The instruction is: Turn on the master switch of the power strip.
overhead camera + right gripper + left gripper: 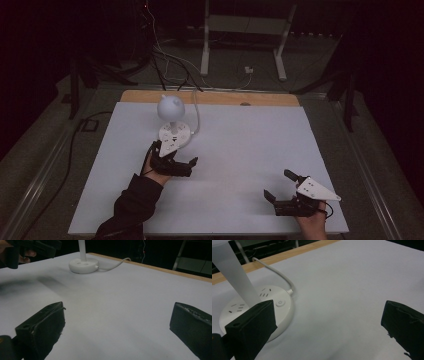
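A small white lamp stands at the back left of the white table (240,150). It has a round head (171,106) on a stem (233,272) and a round base (175,132) with socket slots and a button (280,302). My left gripper (175,154) is open just in front of the base, its left jaw beside the base (284,312), and nothing lies between its jaws (328,310). My right gripper (279,185) is open near the front right, over bare table (117,311). From there the lamp base (83,265) is far off.
A white cable (196,117) runs from the base toward the table's back wooden edge (210,97). Behind the table, a white-legged stand (245,45) and loose cables lie on the dark floor. A black cable (75,145) runs along the left side.
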A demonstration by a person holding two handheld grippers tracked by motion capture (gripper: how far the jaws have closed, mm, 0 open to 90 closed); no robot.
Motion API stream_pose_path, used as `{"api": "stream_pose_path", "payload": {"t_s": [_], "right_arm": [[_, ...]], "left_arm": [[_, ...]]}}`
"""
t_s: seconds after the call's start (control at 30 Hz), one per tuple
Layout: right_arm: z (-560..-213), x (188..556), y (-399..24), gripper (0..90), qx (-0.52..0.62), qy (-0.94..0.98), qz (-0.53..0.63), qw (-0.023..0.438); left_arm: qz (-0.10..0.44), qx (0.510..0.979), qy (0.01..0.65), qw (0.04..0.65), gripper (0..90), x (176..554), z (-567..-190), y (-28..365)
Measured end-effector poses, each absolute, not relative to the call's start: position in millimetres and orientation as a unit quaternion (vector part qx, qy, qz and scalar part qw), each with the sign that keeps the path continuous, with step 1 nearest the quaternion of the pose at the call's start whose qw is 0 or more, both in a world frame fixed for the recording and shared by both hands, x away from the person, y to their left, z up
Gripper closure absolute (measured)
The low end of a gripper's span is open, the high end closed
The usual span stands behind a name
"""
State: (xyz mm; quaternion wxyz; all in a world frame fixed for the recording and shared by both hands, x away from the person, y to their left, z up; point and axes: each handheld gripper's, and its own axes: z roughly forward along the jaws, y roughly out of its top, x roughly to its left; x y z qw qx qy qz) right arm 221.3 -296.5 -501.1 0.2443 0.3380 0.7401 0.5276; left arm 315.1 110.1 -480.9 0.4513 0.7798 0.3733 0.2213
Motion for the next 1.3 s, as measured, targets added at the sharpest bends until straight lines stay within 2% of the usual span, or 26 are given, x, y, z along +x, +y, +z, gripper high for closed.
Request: {"api": "stream_pose_path", "payload": {"t_s": [0.63,0.87,1.13,1.3], "right_arm": [[-500.9,220.9,-296.8,0.0,0.337,0.739,0.53,0.244],[-501.0,220.8,-297.0,0.0,0.338,0.739,0.53,0.242],[-501.3,221.2,-297.6,0.0,0.339,0.738,0.532,0.24],[-500.9,220.7,-297.3,0.0,0.337,0.738,0.533,0.238]], "left_arm": [[0.251,0.761,0.413,0.433,0.2,336.6,-481.6,100.0],[0.28,0.75,0.426,0.422,0.2,342.7,-484.8,94.8],[0.262,0.751,0.445,0.412,0.2,353.2,-488.9,94.2],[0.266,0.753,0.443,0.408,8.9,356.6,-490.8,94.2]]}}
